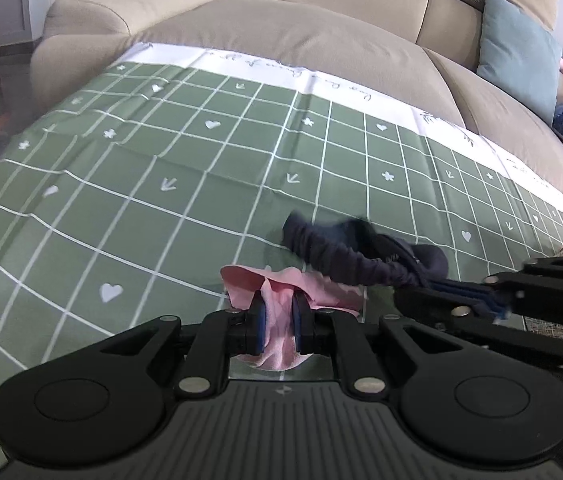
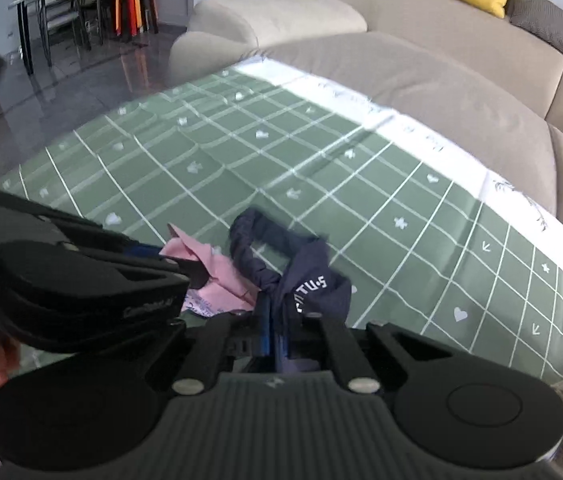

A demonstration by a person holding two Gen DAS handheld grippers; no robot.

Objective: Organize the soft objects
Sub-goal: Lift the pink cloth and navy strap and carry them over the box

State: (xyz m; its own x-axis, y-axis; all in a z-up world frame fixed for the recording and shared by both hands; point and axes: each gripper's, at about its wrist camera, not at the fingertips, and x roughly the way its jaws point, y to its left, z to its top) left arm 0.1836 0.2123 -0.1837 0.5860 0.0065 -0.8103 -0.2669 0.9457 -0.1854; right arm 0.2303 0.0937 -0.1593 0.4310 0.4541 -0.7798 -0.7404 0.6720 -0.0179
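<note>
The left gripper (image 1: 277, 322) is clamped on a fold of the pink cloth (image 1: 281, 288), which bunches between its blue pads and spills out ahead of them onto the green checked cloth (image 1: 141, 168) covering the table. The right gripper (image 2: 277, 328) is clamped on the navy garment (image 2: 313, 284), its jaws pressed nearly flat together with dark fabric pinched between them (white lettering shows on the fold just above the pads).

From that pinch the navy garment runs forward and to the left, its gathered elastic band (image 2: 249, 240) curling in a loop toward the pink cloth. In the left wrist view the band's long axis lies slantwise, from the right gripper (image 1: 477, 300) up toward the middle of the green checked cloth, crossing just behind the pink cloth. The two pieces touch or overlap there; I cannot tell which lies on top.

Both sit near the table's near edge, with the beige sofa (image 1: 321, 32) beyond the far edge. To part them, I judge, the hands must draw sideways away from each other.
</note>
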